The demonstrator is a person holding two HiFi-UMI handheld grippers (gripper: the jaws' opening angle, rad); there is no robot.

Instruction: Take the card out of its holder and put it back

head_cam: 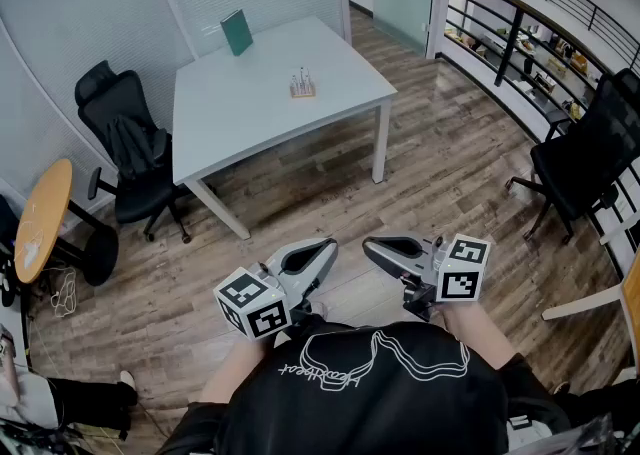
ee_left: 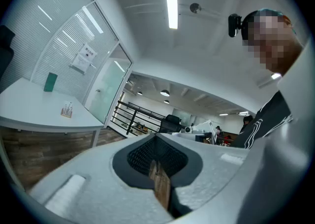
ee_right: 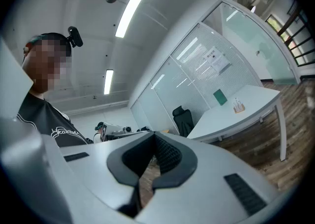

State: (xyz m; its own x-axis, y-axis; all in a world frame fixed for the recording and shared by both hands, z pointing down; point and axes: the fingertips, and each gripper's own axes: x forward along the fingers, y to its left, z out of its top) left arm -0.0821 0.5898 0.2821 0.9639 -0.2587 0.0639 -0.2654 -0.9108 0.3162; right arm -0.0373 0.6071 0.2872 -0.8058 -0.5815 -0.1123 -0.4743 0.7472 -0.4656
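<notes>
The small wooden card holder [head_cam: 302,86] stands on the white table [head_cam: 240,108] far ahead of me, with thin upright pieces in it. It also shows tiny in the left gripper view as the holder [ee_left: 66,111] and in the right gripper view as the holder [ee_right: 238,106]. A green card-like board [head_cam: 237,32] leans at the table's back edge. My left gripper [head_cam: 325,247] and right gripper [head_cam: 372,245] are held close to my chest, tips toward each other, well away from the table. Both are shut with nothing between the jaws, as the left gripper [ee_left: 156,137] and right gripper [ee_right: 154,137] show close up.
A black office chair [head_cam: 125,143] stands left of the table and a round wooden table [head_cam: 40,218] lies further left. Another black chair [head_cam: 590,158] is at the right by a railing [head_cam: 520,38]. Glass walls stand behind the table. Wooden floor lies between me and the table.
</notes>
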